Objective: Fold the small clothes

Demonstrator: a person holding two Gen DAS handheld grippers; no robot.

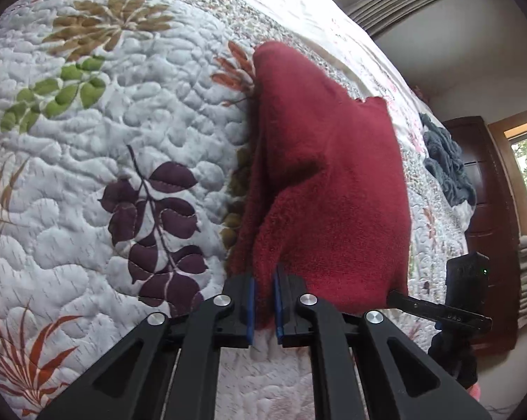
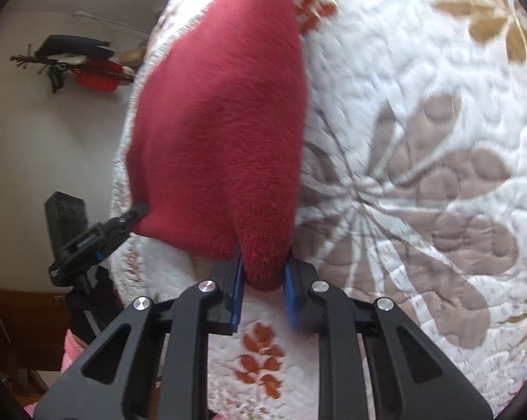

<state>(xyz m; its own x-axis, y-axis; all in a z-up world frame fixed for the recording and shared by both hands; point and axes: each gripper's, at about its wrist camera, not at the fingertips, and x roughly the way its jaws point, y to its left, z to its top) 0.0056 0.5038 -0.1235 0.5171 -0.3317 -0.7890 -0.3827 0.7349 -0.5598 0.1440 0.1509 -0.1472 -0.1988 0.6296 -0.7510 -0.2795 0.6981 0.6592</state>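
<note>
A small red fleece garment hangs stretched between both grippers above a quilted floral bedspread. My left gripper is shut on one corner of it, the fabric pinched between the blue pads. My right gripper is shut on the other corner of the red garment. In the left wrist view the right gripper's fingers meet the cloth's lower right corner. In the right wrist view the left gripper grips the cloth's left corner. The far end of the garment droops toward the quilt.
A crumpled blue-grey cloth lies on the bed near its far edge. A dark wooden dresser and a window stand beyond. The bedspread fills the right wrist view; a wall shelf with red items is at left.
</note>
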